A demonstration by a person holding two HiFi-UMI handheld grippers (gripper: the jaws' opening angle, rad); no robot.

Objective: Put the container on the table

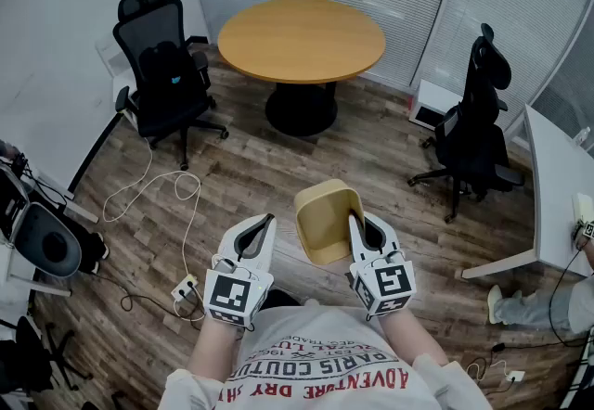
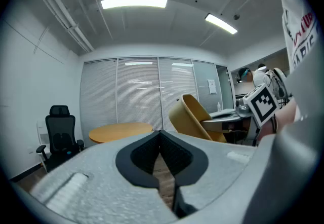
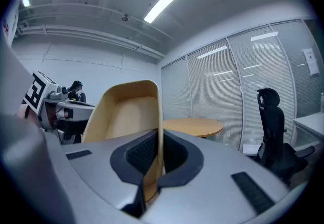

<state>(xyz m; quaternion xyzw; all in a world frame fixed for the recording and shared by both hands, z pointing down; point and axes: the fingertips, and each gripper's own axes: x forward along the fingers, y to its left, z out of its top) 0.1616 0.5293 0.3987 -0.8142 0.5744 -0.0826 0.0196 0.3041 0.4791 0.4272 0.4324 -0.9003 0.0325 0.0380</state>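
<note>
My right gripper [image 1: 356,219] is clamped on one side wall of the tan, open-topped plastic container [image 1: 323,223]. The container hangs tilted in the air before my chest, above the wood floor. Gripping a single wall leaves its base free for setting down. My left gripper [image 1: 267,219] is closed on nothing and sits just beside the container, apparently spare. The round wooden table [image 1: 302,39] stands well apart ahead. In my judgement, the carry remains to be done.
</note>
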